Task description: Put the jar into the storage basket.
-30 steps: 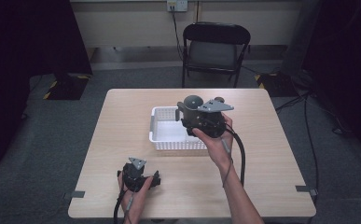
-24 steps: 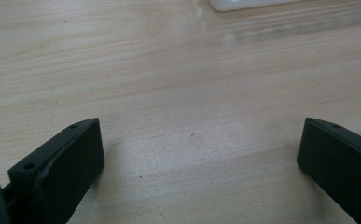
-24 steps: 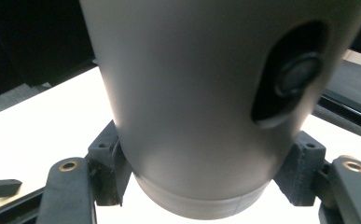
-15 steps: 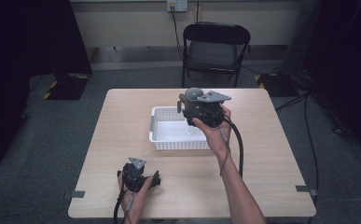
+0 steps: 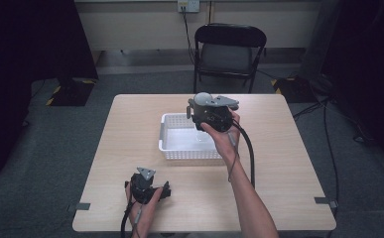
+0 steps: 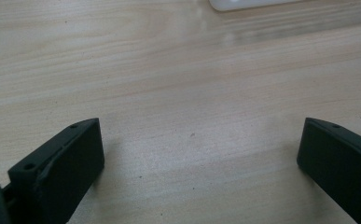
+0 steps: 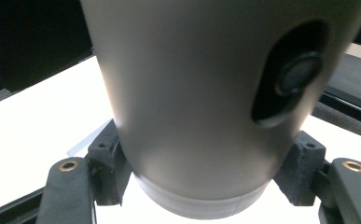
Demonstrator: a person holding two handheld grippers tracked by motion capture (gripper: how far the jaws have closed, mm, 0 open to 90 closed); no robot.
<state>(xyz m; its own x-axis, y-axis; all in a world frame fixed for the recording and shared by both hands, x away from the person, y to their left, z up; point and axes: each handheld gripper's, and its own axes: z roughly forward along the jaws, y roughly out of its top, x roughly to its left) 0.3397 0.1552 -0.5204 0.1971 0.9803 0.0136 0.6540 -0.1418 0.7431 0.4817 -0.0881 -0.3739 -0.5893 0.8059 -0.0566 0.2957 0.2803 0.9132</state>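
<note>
A grey rounded cylinder (image 5: 202,98) with an oval recess and a round button (image 7: 295,77) on its side is clamped between the jaws of my right gripper (image 5: 200,108), which is shut on it. It hangs over the far right part of a white slotted basket (image 5: 179,148) in the middle of the table. In the right gripper view the cylinder (image 7: 206,84) looms close between both black fingers (image 7: 104,170). My left gripper (image 5: 148,187) rests low at the table's near edge, jaws wide open over bare wood (image 6: 199,158).
The light wooden table (image 5: 288,163) has free room on both sides of the basket, whose corner (image 6: 248,3) shows ahead of the left gripper. A black folding chair (image 5: 229,54) stands behind the table. The right gripper's cable (image 5: 250,153) trails beside the forearm.
My right gripper has carried the grey cylinder a little farther from the person and slightly left over the basket. The left gripper has stayed put.
</note>
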